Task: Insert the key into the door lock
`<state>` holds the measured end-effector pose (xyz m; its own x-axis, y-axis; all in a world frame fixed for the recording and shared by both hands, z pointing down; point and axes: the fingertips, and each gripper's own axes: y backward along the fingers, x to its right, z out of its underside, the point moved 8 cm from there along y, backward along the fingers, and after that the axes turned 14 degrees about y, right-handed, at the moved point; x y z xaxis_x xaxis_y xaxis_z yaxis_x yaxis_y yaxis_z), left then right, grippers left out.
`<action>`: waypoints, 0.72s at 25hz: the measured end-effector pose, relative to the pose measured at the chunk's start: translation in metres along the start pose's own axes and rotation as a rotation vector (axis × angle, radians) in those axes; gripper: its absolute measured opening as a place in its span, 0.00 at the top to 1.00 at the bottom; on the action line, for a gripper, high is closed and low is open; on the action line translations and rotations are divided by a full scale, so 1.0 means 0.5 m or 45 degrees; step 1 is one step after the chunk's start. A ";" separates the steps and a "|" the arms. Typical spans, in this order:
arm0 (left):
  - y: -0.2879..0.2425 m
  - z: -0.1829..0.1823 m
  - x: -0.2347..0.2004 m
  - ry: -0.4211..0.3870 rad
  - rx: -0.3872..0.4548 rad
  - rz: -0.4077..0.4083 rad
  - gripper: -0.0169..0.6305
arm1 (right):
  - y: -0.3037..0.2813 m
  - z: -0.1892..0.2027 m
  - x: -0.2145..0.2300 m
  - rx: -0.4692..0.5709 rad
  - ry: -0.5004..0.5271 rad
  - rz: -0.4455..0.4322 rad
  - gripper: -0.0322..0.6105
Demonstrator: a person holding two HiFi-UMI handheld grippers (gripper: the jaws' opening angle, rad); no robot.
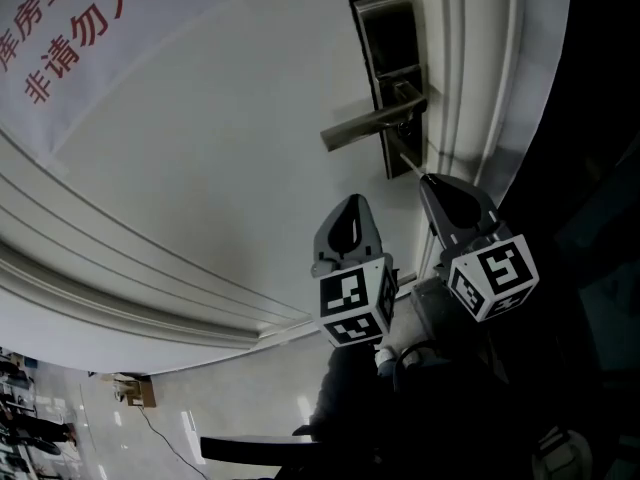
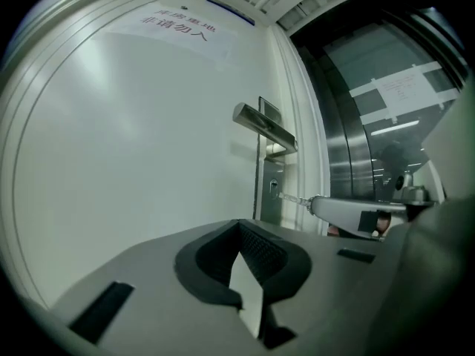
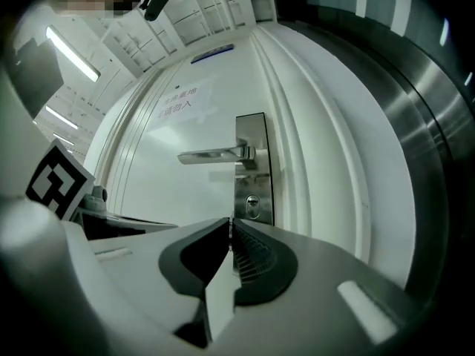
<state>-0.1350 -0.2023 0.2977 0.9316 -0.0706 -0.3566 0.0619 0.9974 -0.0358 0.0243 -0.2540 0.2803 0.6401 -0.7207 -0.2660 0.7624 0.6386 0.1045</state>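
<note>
- We are holding the key (image 2: 295, 198) in the right gripper (image 3: 231, 224), whose jaws are pressing together on its near end; the blade is pointing away toward the door (image 1: 220, 148).
- The key's far tip is reaching the keyhole (image 3: 252, 203) in the metal lock plate (image 1: 385, 38), just below the lever handle (image 1: 365, 123).
- From the left gripper view most of the blade is still showing outside the plate, so we are judging the insertion as only starting; whether the tip is already inside, we cannot tell.
- We are keeping the left gripper (image 2: 239, 227) to the left of the right one, away from the door, with its jaws meeting at the tips and nothing between them.
- What is left: lining the blade up and pushing it fully home.
</note>
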 end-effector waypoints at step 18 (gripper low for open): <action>-0.066 0.003 -0.026 -0.019 -0.070 0.081 0.97 | -0.046 -0.031 0.012 -0.160 1.232 0.161 0.93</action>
<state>-0.1485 -0.2344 0.3047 0.9382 -0.0068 -0.3461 -0.0169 0.9977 -0.0652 0.0092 -0.2689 0.2613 0.3202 -0.1490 -0.9356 0.6422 0.7601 0.0987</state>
